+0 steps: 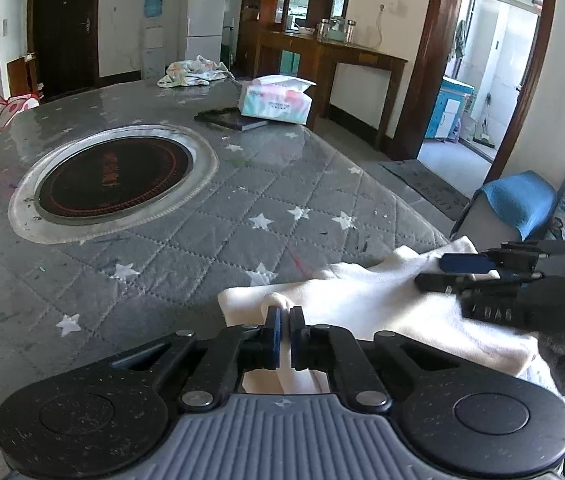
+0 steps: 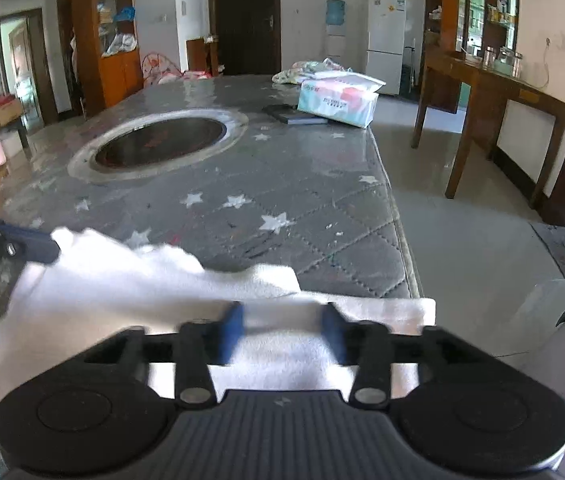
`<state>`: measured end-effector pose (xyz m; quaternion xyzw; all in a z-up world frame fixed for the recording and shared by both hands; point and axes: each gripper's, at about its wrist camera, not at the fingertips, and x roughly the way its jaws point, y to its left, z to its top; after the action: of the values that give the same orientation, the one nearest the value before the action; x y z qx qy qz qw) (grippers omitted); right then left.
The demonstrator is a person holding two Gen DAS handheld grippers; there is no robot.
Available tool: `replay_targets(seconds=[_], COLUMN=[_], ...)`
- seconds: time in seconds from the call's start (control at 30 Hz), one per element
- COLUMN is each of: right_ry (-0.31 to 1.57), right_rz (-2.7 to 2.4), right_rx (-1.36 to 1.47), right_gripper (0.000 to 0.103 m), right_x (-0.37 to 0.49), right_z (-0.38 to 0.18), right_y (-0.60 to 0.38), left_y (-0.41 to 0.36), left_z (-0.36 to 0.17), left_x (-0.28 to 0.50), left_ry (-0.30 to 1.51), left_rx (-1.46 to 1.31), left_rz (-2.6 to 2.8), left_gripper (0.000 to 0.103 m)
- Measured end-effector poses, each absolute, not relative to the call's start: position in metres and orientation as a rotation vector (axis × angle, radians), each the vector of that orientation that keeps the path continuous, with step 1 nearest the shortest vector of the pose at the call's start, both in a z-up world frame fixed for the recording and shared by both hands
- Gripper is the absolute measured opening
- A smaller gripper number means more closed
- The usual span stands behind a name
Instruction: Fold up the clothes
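1. Though folding has barely begun, the white garment [image 1: 366, 300] lies rumpled at the lower right of the left wrist view, on the near edge of the grey star-quilted table [image 1: 202, 216].
2. The left gripper [image 1: 285, 322] is pinched tight on a ridge of that cloth.
3. The right gripper [image 2: 282, 326], low in its own frame, stands parted over the cloth, gripping nothing.
4. No neat fold shows; everything remains, I'd judge.
5. Another bundle of clothes [image 1: 192, 72] waits at the top, near a tissue pack [image 1: 276, 100].
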<state>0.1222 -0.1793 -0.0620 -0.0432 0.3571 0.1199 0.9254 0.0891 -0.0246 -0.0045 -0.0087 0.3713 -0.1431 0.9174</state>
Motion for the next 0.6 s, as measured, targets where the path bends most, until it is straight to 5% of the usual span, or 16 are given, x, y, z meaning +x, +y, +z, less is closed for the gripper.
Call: replay_targets(seconds=[0.03,0.13,0.17,0.6], right_ry=[0.729,0.715,0.7,0.31], right_rz=[0.245,0.24,0.231,0.306], right_rx=[-0.1,-0.12,-0.131,-0.032], right_gripper=[0.046,0.008,0.002,0.0], right_x=[0.122,0.122,0.121,0.09], right_z=[-0.064,-0.061,-0.058,0.051], right_y=[-0.177,-0.172,-0.171,-0.148], left_y=[-0.023,-0.021,-0.02,0.015], left_z=[-0.004,-0.001,0.0,0.079], left_x=[0.089,0.088,0.087,0.056], left_ry=[0.762,0.751,0.745,0.51], left_rx=[-0.022,-0.021,-0.018,-0.058], left_rz=[-0.29,-0.279,-0.273,-0.209], left_gripper=[0.004,0.004,0.004,0.003])
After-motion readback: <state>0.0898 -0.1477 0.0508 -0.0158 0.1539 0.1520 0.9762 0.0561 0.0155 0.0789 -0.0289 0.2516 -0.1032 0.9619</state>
